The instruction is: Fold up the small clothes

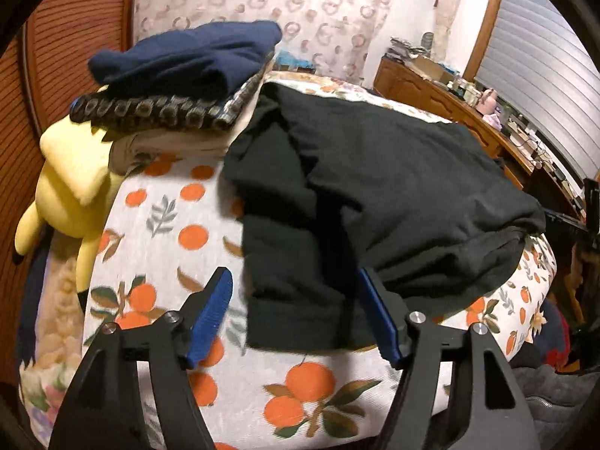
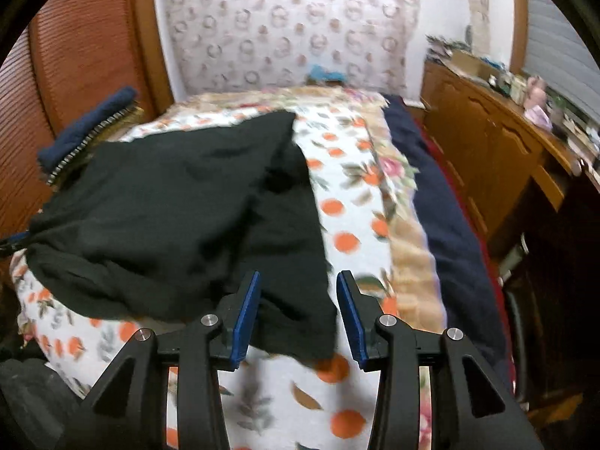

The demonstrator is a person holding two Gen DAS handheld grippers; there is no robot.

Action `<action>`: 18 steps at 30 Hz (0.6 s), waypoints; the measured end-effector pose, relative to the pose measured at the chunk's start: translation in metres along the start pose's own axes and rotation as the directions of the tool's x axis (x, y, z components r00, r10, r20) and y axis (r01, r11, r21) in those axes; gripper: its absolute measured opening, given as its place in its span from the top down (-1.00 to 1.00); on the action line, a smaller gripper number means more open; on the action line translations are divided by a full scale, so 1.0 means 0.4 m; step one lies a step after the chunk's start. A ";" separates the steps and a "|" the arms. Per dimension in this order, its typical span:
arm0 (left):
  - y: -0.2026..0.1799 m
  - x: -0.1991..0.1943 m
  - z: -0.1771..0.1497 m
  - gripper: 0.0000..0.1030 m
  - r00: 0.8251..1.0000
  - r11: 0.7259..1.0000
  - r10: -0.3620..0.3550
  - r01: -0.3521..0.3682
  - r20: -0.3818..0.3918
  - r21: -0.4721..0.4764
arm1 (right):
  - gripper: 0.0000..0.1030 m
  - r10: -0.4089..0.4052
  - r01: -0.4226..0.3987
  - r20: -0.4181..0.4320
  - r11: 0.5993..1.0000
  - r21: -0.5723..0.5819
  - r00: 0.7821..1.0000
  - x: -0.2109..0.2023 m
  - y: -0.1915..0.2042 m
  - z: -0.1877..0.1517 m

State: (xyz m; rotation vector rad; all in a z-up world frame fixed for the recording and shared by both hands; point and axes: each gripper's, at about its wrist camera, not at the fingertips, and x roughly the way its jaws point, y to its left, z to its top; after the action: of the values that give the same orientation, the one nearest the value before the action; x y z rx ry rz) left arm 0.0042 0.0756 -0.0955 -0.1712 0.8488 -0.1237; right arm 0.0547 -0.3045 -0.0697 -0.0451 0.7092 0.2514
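Left hand-held gripper (image 1: 294, 309) and right hand-held gripper (image 2: 298, 309), both open, straddle the near corners of the black garment (image 1: 375, 187) lying on the orange-print bed (image 1: 180, 232), apparently just laid flat for folding.

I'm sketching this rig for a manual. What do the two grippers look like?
The left gripper and right gripper look alike: black angular plastic linkages with triangular cutouts, round silver pivot pins, and two flat, ribbed blue pads as fingers. No cables, markings or sleeves show.
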 end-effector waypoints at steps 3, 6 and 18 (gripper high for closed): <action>0.006 0.000 -0.013 -0.36 1.000 1.000 0.007 -0.007 0.001 -0.001 | 0.15 -0.001 0.002 -0.038 1.000 0.017 0.999 0.027 -0.003 -0.021; 0.003 -0.004 -0.019 -0.37 1.000 1.000 0.022 -0.022 0.000 0.002 | 0.16 -0.001 0.002 -0.061 1.000 0.014 0.998 0.042 0.006 -0.028; 0.008 -0.009 -0.028 -0.36 0.998 0.998 0.059 -0.059 -0.002 0.014 | 0.87 0.034 -0.034 -0.019 0.999 -0.012 0.999 -0.120 -0.034 -0.014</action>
State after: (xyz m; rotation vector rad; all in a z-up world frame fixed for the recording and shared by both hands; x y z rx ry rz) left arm -0.0064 0.0781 -0.1007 -0.1333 0.8546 -0.0746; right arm 0.0194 -0.3285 -0.0434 -0.0474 0.7272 0.2883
